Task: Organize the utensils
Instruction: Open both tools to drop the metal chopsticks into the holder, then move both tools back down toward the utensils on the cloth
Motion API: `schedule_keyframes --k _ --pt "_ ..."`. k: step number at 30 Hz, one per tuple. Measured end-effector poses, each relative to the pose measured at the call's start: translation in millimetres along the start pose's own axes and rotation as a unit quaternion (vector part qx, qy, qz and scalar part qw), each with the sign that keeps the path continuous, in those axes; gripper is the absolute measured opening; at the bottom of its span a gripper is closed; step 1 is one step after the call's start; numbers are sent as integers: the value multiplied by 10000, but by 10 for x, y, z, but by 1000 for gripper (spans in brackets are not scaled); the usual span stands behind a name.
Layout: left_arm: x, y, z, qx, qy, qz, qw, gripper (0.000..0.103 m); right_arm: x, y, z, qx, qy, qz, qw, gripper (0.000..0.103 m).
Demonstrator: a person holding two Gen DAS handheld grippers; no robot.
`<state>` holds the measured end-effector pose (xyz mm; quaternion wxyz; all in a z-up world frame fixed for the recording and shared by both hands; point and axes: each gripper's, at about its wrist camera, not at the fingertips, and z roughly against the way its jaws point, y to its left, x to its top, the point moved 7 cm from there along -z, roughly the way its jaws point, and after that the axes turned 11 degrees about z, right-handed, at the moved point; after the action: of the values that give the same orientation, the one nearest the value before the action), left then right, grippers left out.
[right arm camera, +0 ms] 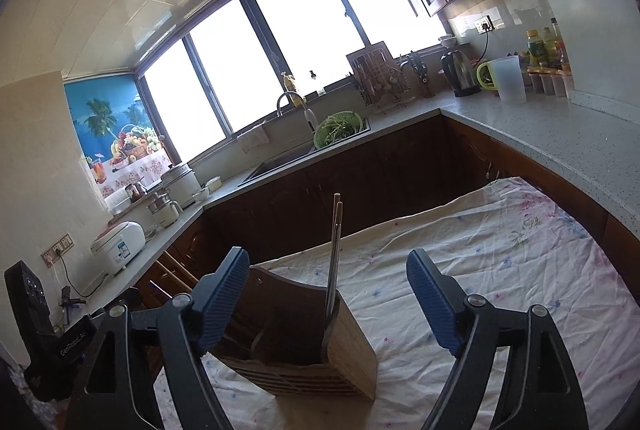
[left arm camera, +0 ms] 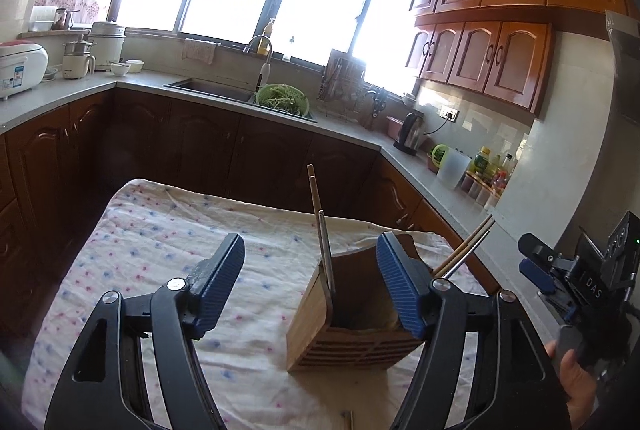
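A wooden utensil holder (left arm camera: 352,314) stands on the cloth-covered table (left arm camera: 160,238). A pair of chopsticks (left arm camera: 320,226) stands upright in it, and another pair (left arm camera: 466,250) leans out to its right. My left gripper (left arm camera: 312,286) is open and empty, its right finger beside the holder. In the right wrist view the holder (right arm camera: 308,342) sits low and left of centre with chopsticks (right arm camera: 335,254) upright in it. My right gripper (right arm camera: 328,302) is open and empty just above the holder. The right gripper also shows in the left wrist view (left arm camera: 538,266). A chopstick tip (left arm camera: 348,420) lies at the bottom edge.
Grey counters (right arm camera: 560,133) wrap around the table, with dark cabinets below. A sink (left arm camera: 212,89) with a green colander (left arm camera: 282,99), a kettle (left arm camera: 410,131), a white jug (left arm camera: 452,167), bottles, and a rice cooker (left arm camera: 18,69) stand on them.
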<state>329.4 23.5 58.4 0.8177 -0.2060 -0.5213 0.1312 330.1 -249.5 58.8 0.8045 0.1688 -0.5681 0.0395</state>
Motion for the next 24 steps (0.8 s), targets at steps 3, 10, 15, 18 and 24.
schedule_keyframes --k 3,10,15,18,24 --pt "-54 53 71 58 54 31 10000 77 -32 5 109 50 -36 -1 10000 91" --pt "-244 126 235 135 224 65 9996 79 -171 7 322 95 85 -20 9999 94" --pt "-439 167 371 217 372 -7 9991 83 -308 -7 554 82 168 2 9998 97" --pt "-573 206 431 269 527 -18 9982 83 -388 -34 702 40 224 26 9997 97" --pt "-906 247 564 323 851 -127 9958 83 -619 -152 971 -102 379 7 9992 97"
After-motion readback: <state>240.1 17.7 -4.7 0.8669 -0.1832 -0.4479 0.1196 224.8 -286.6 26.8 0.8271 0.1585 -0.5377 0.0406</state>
